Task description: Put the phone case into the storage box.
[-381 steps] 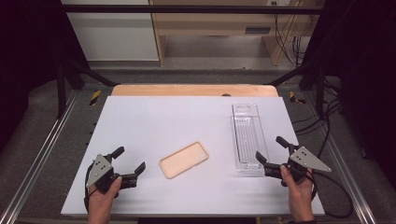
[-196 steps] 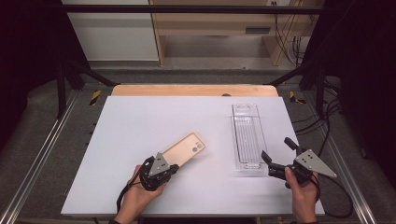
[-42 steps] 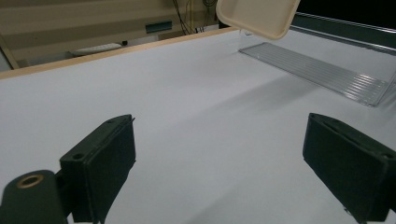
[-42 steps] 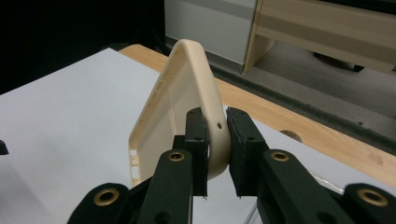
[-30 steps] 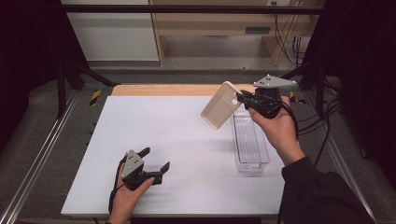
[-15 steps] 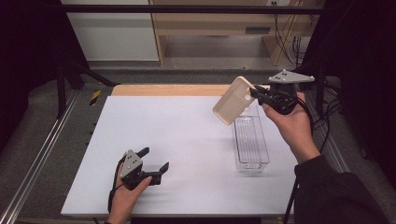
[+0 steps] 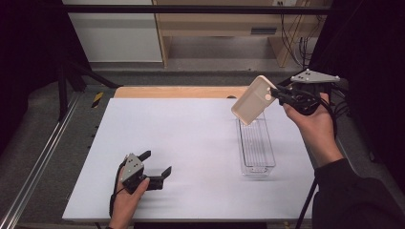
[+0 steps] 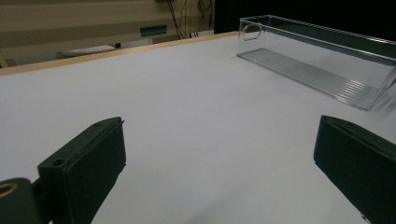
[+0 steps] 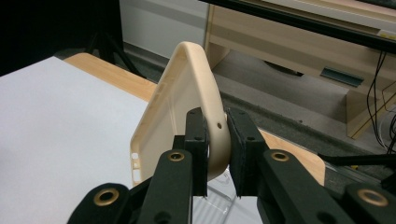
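Observation:
A cream phone case [image 7: 253, 100] hangs tilted in the air over the far end of the clear plastic tray [image 7: 256, 143]. My right gripper [image 7: 281, 97] is shut on the case's edge; in the right gripper view the two black pads [image 9: 198, 140] pinch the case's rim [image 9: 196, 88] between them. My left gripper [image 7: 155, 164] rests on the white table near the front left, open, with nothing between its jaws. In the left gripper view the tray [image 8: 322, 60] lies ahead to the right, beyond the spread fingers [image 8: 88, 161].
The white table top [image 7: 181, 133] has a wooden strip along its far edge [image 7: 176, 91]. Beyond it stands a light wooden bench with cables [image 7: 286, 28]. A metal rail [image 7: 38, 162] runs along the left side.
My right hand has carried the phone case further right and a little up, above the tray's far end. The left gripper has stayed put.

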`<action>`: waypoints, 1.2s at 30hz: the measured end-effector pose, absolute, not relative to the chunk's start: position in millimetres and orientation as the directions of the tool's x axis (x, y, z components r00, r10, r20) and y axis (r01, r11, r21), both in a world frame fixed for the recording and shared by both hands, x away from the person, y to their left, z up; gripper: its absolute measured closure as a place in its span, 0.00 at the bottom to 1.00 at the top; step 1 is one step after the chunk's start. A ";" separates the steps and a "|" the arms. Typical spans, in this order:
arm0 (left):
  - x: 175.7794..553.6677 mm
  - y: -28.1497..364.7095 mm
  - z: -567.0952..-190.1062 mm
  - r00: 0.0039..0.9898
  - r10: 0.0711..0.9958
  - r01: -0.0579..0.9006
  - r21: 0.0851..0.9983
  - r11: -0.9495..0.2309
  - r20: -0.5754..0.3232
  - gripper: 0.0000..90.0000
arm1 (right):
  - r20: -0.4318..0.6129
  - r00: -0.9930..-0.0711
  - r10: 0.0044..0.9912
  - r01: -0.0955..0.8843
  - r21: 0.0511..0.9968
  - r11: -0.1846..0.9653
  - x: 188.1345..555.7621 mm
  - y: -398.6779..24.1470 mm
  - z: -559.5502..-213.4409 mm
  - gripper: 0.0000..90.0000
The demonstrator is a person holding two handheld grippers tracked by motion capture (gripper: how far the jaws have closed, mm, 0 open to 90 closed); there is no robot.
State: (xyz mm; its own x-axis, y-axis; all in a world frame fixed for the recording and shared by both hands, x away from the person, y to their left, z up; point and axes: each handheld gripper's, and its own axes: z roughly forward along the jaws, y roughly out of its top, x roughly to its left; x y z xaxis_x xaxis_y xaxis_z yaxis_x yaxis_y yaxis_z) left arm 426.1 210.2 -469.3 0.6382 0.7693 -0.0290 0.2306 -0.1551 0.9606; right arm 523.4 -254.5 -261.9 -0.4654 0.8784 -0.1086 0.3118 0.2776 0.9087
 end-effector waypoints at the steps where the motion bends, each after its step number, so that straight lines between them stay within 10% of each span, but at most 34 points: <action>1: 426.4 210.3 -469.5 0.639 0.768 0.232 0.960 -0.157 -0.029 0.02 | -0.112 -0.463 0.879 0.312 0.908 0.280 523.9 -257.0 -262.5 0.88; 36: 428.5 215.0 -470.1 0.648 0.761 0.229 0.959 -0.164 -0.025 0.02 | -0.202 -0.431 0.879 0.378 0.845 0.379 548.1 -277.1 -295.3 0.88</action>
